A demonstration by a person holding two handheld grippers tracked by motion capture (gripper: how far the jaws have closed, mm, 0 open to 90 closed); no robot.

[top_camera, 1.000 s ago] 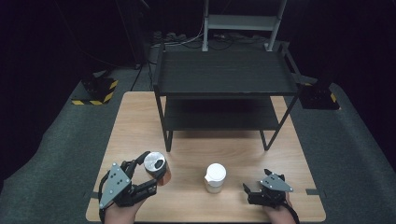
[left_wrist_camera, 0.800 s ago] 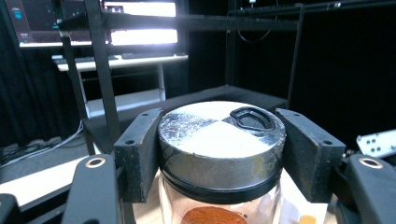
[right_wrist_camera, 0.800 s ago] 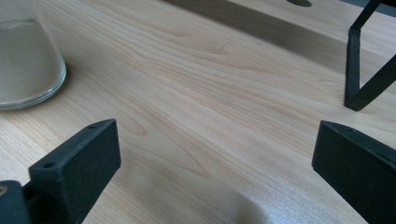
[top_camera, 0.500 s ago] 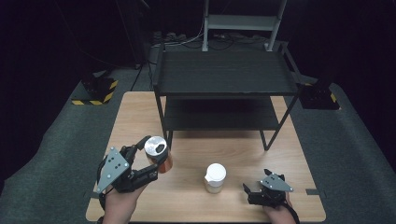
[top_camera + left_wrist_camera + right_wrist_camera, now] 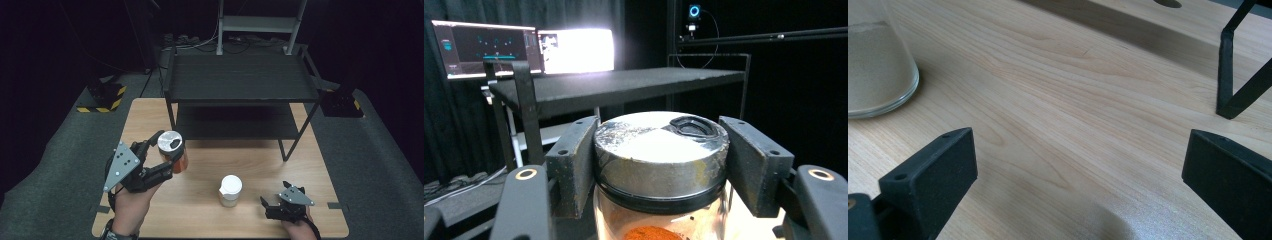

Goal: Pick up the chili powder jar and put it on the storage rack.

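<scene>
The left gripper (image 5: 167,150) clamps a silver-lidded glass jar of orange powder (image 5: 172,151) above the light wooden table (image 5: 260,165), near a white-lidded glass jar (image 5: 230,190).

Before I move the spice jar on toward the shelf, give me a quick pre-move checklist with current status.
1. Left tool clamped on the spice jar: ok, both pads press the metal lid's sides.
2. Jar upright: ok, lid faces up in the high view.
3. Jar lifted off the table: cannot tell.
4. Lid closed: ok, no orange powder spilling.
5. Black shelf top free for a jar: ok, nothing stands on it.
6. Right tool out of the way: ok, open, resting near the table's front edge, apart from the white-lidded jar.
</scene>
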